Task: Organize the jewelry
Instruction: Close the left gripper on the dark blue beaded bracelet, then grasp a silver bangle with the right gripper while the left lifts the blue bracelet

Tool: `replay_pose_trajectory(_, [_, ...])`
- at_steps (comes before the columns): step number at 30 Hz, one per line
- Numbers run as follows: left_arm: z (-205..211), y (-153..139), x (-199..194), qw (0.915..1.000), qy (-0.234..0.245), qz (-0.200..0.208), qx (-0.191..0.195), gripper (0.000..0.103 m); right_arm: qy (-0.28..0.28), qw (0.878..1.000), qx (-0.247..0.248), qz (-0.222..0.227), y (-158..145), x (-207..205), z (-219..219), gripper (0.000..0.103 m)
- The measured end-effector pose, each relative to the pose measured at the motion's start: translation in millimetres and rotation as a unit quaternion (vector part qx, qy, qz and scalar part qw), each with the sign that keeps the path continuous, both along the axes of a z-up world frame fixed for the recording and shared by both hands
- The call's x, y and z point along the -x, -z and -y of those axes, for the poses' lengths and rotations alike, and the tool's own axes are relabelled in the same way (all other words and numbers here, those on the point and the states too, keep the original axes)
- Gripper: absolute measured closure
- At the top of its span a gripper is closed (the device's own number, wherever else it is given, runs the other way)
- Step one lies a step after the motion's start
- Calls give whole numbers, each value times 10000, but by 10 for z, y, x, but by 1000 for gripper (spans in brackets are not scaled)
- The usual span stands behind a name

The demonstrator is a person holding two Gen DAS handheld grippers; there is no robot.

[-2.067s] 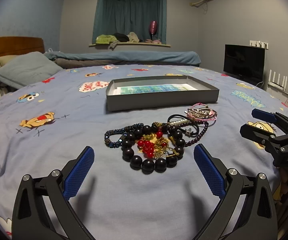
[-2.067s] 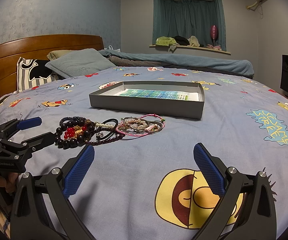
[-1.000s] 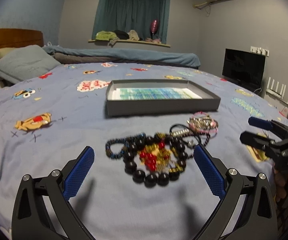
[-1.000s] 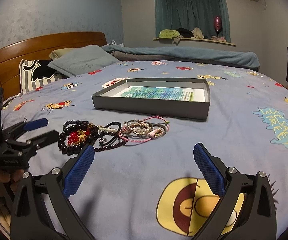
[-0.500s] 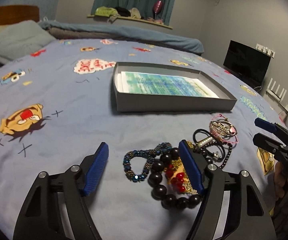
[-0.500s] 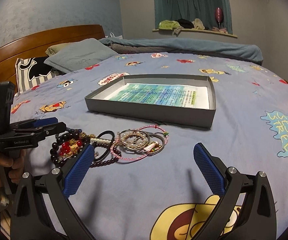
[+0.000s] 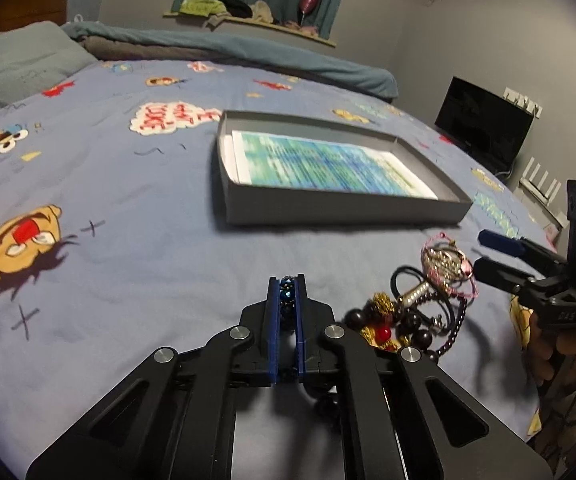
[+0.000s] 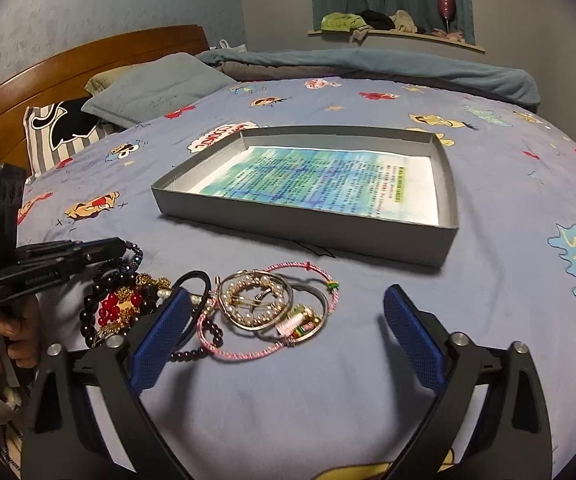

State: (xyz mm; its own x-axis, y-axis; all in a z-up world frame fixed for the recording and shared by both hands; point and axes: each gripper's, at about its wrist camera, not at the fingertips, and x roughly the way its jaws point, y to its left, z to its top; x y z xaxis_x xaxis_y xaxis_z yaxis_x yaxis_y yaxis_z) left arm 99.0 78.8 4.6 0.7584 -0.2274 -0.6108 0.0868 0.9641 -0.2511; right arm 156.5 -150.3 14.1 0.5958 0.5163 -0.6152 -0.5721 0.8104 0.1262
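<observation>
A pile of jewelry lies on the blue bedsheet: black and red beads with a gold chain (image 8: 122, 306), a black cord loop (image 8: 192, 280), pearl and metal bangles (image 8: 266, 304) and a pink cord bracelet (image 8: 320, 276). My left gripper (image 7: 287, 294) is shut on a dark blue bead bracelet (image 7: 287, 291) at the pile's left edge; it also shows in the right wrist view (image 8: 122, 245). My right gripper (image 8: 284, 332) is open over the bangles; in the left wrist view (image 7: 488, 252) it is beside the pile. A shallow grey box (image 8: 446, 184) lined with a printed sheet lies beyond.
Pillows (image 8: 156, 92) and a wooden headboard (image 8: 68, 64) are at the far left. A folded blanket (image 8: 368, 62) lies along the bed's far side. A dark TV screen (image 7: 484, 124) stands to the right of the bed.
My left gripper moved forward and down to the pile and closed on the blue bead bracelet. My right gripper moved in over the bangles and stayed open.
</observation>
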Motion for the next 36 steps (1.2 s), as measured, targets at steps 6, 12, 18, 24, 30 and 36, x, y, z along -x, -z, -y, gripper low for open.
replay_pose_trajectory(6, [-174, -57, -30, 9997, -212, 132, -6, 96, -259, 9995, 104, -117, 48, -50, -156, 38])
replay_pose_trajectory(12, [-200, 26, -76, 9998, -172, -32, -22, 96, -337, 9983, 340, -318, 134, -155, -287, 38])
replay_pose_trajectory(18, [-170, 131, -157, 9994, -93, -316, -115, 91, -422, 9976, 318, -448, 178, -213, -327, 50])
replay_pose_trajectory(24, [-96, 84, -90, 9995, 75, -138, -279, 96, -379, 9985, 171, -362, 132, -169, -265, 57])
replay_pose_trajectory(30, [-97, -120, -4, 9995, 74, 212, -230, 96, -351, 9993, -112, -116, -54, -89, -185, 57])
replay_pose_trajectory(36, [-37, -355, 22, 9984, 153, 491, -226, 96, -326, 9992, -201, 68, -194, -62, -148, 57])
